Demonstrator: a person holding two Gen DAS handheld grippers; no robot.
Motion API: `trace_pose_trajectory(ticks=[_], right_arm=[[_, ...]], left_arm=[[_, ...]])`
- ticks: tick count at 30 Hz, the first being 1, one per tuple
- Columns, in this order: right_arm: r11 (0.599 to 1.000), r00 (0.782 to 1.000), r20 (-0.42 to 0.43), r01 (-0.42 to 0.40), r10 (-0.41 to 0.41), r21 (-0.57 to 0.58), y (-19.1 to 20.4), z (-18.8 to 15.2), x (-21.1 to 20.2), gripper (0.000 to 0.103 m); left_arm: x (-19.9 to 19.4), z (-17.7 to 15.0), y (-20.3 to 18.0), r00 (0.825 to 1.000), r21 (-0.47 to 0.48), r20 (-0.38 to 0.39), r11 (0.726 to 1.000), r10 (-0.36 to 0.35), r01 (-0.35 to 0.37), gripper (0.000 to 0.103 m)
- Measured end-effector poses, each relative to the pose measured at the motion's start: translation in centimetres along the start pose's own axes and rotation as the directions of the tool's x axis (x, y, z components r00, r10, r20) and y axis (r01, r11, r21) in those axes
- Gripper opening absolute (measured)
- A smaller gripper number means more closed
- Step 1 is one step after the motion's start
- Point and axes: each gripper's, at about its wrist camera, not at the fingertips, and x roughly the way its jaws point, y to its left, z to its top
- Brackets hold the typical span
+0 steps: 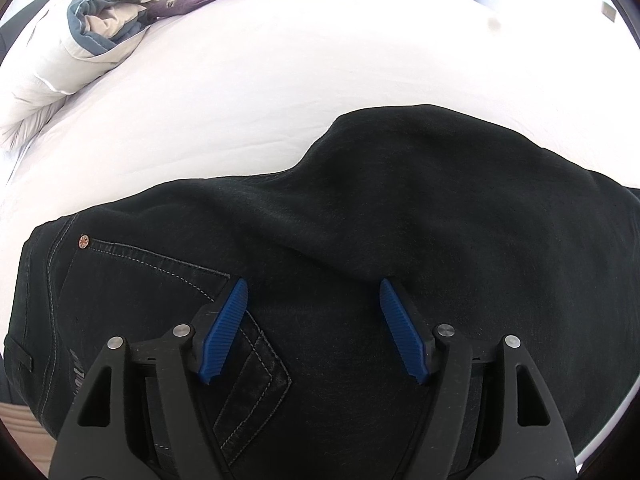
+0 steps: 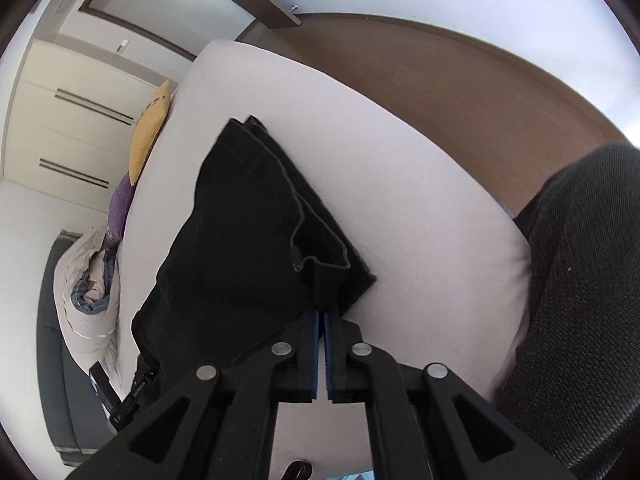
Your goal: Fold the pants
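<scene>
The black pants (image 1: 360, 220) lie along the near edge of the bed (image 1: 280, 80), waistband end with its stitched back pocket (image 1: 224, 320) under the left hand-held gripper (image 1: 314, 292) and the leg ends running toward the bed's foot corner, where they appear already doubled over. The left hand-held gripper hangs released just above the seat of the pants, its blue pads (image 1: 224, 328) spread to either side of the pocket corner with cloth beneath them but nothing pinched. The right hand-held gripper (image 2: 321, 312) is clenched on a small tab of fabric at the hem end of the pants (image 2: 248, 220), the jaws squeezed together with the dark cloth rising out between the tips. The chief risk, as I judge it, lies in that narrow bite: if it holds only the top layer, lifting the hem toward the waistband would peel the layers apart and the fold would land crooked or bunched. With the left side unsecured, a pull from the right could also drag the whole garment across the smooth sheet, or off the near edge, which it already skirts. The ridge across the thigh (image 1: 400, 152) would be trapped as a crease if not smoothed first. The pillows (image 1: 60, 52) at the far corner lie well apart.
</scene>
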Motion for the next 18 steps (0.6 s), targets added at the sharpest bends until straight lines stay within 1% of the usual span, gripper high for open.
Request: trace_pose_trajectory(ticks=[1, 3, 6, 7, 8, 9, 10, 11, 13, 14, 16, 18], right_arm=[[1.000, 1.000, -0.001, -0.015, 0.015, 0.012, -0.3, 0.0, -0.2, 0.000], [1.000, 1.000, -0.005, -0.027, 0.027, 0.000, -0.1, 0.2, -0.4, 0.002], [0.998, 0.998, -0.006, -0.066, 0.066, 0.006, -0.3, 0.3, -0.9, 0.009], [0.998, 0.998, 0.003, -0.065, 0.065, 0.004, -0.5, 0.5, -1.3, 0.010], [0.998, 0.998, 0.016, -0.068, 0.068, 0.000, -0.5, 0.6, -1.7, 0.014], [0.998, 0.998, 0.039, -0.055, 0.055, -0.007, -0.7, 1.0, -2.3, 0.020], [1.000, 0.997, 0.080, -0.009, 0.009, -0.009, -1.1, 1.5, -3.2, 0.038], [1.000, 0.992, 0.122, 0.028, -0.028, 0.005, -1.7, 1.9, -4.2, 0.048], [0.996, 0.979, 0.189, 0.071, -0.080, 0.053, -2.9, 3.2, -6.4, 0.048], [0.996, 0.975, 0.208, 0.073, -0.080, 0.042, -2.9, 3.8, -7.2, 0.048], [0.997, 0.969, 0.238, 0.071, -0.062, -0.031, -1.5, 4.9, -8.3, 0.048], [0.988, 0.973, 0.231, 0.051, -0.016, -0.147, 1.1, 5.8, -8.4, 0.048]], left_arm=[[0.0, 0.0, 0.0, 1.000, 0.000, 0.000, 1.000, 0.000, 0.000, 0.068], [0.0, -0.1, 0.1, 1.000, -0.002, 0.001, 1.000, -0.002, 0.002, 0.069], [0.2, 0.0, 0.4, 1.000, -0.011, 0.002, 1.000, -0.008, 0.008, 0.070], [0.2, 0.0, 0.3, 1.000, -0.013, 0.003, 1.000, -0.010, 0.010, 0.070], [0.1, 0.0, 0.2, 1.000, -0.013, 0.004, 1.000, -0.010, 0.010, 0.070], [0.1, 0.0, 0.2, 1.000, -0.012, 0.004, 1.000, -0.010, 0.010, 0.070], [0.1, 0.0, 0.2, 1.000, -0.013, 0.006, 1.000, -0.010, 0.010, 0.070], [0.0, 0.1, 0.2, 1.000, -0.014, 0.008, 1.000, -0.011, 0.011, 0.070], [0.0, 0.3, 0.3, 1.000, -0.015, 0.010, 1.000, -0.011, 0.011, 0.070], [0.0, 0.3, 0.3, 1.000, -0.015, 0.011, 1.000, -0.009, 0.010, 0.070], [0.0, 0.2, 0.3, 1.000, -0.016, 0.012, 1.000, -0.008, 0.008, 0.070], [0.0, 0.3, 0.2, 1.000, -0.019, 0.011, 1.000, -0.002, 0.002, 0.071]])
